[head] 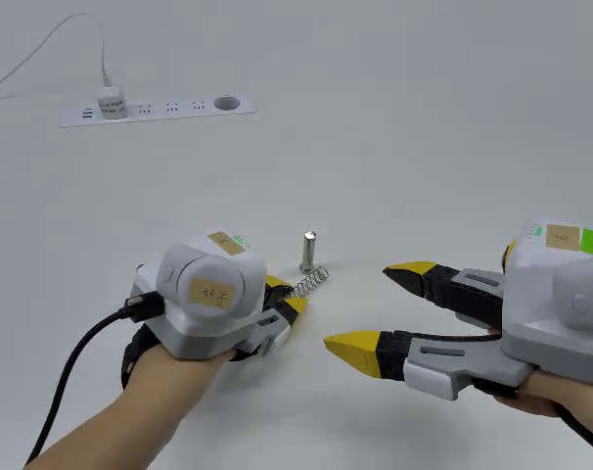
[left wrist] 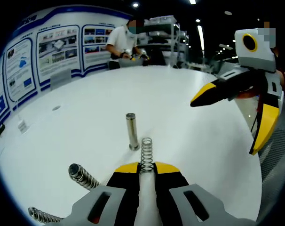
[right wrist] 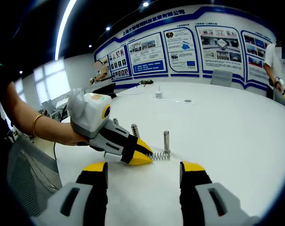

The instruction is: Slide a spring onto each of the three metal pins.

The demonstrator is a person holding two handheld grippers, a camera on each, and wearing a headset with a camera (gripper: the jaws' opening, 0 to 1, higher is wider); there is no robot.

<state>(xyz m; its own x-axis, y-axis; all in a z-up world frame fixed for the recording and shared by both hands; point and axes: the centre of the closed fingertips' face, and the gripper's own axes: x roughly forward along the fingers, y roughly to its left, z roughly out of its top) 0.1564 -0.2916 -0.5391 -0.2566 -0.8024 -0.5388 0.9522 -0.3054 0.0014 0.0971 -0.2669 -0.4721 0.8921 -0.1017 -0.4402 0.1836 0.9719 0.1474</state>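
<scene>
Beside the upright pin [head: 308, 251], the left gripper [head: 293, 300] pinches a spring [head: 311, 281] — the right gripper [head: 381, 305] hovers, jaws spread wide.

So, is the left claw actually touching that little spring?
Touching. In the left gripper view, the left gripper pinches the spring between its yellow tips.

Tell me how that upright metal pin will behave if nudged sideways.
The pin stands tall and slim on a small base with no holder visible, so a sideways push from the spring would probably tip it. Its round polished shaft suggests it would roll once down. It looks like solid metal, likely stiff and heavy for its size.
</scene>
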